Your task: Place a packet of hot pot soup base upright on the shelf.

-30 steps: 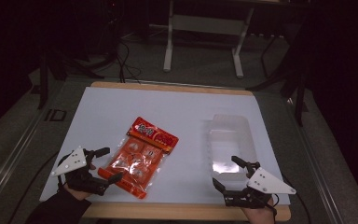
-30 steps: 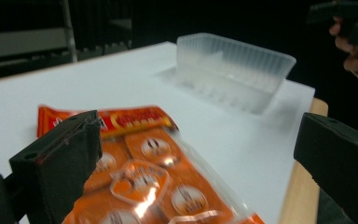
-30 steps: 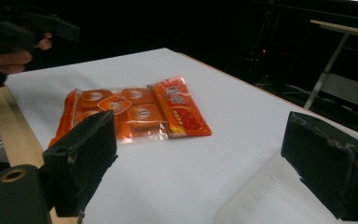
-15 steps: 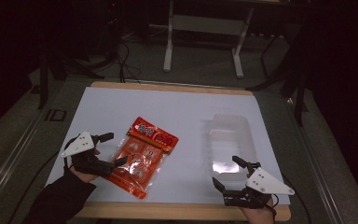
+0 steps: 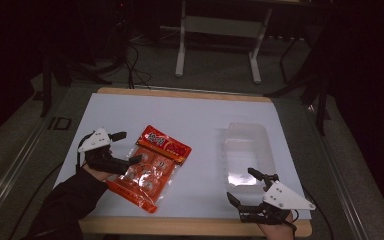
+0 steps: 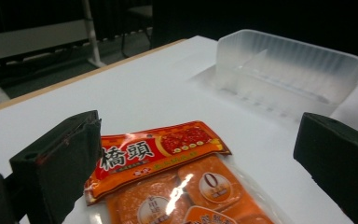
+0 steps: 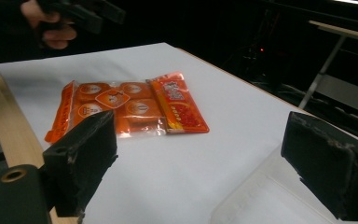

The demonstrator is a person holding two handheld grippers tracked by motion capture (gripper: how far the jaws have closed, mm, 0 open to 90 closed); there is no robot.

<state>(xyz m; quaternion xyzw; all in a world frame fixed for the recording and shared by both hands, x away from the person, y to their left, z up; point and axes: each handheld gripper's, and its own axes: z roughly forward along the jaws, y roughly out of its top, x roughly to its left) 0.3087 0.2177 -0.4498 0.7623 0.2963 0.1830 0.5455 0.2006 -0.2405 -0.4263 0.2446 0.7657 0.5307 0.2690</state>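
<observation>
Two grippers work at the lower edge of the high view, and only the one at lower left has changed place. The left gripper (image 5: pixel 122 148) now sits a little higher in the frame than a second ago, lifted up and away from the near rim toward the left side of the white table (image 5: pixel 130 107), with the sleeve trailing down to the bottom left corner. Its jaws stand wide apart, one above and one at the left edge of the orange snack packet (image 5: pixel 150 166); whether the lower jaw touches the wrapper I cannot tell. In the left gripper view the same jaws frame the packet's red header strip, nothing clamped between them. The packet lies flat and slanted in the lower middle left of the high view, its header strip toward the upper right, its place and angle matching the earlier frames. Right of centre the clear plastic tray (image 5: pixel 247 150) rests where it was, well apart from the packet. At lower right the right gripper (image 5: pixel 240 186) stays put at the near rim of the table, just below the tray, its jaws spread wide and holding nothing.
</observation>
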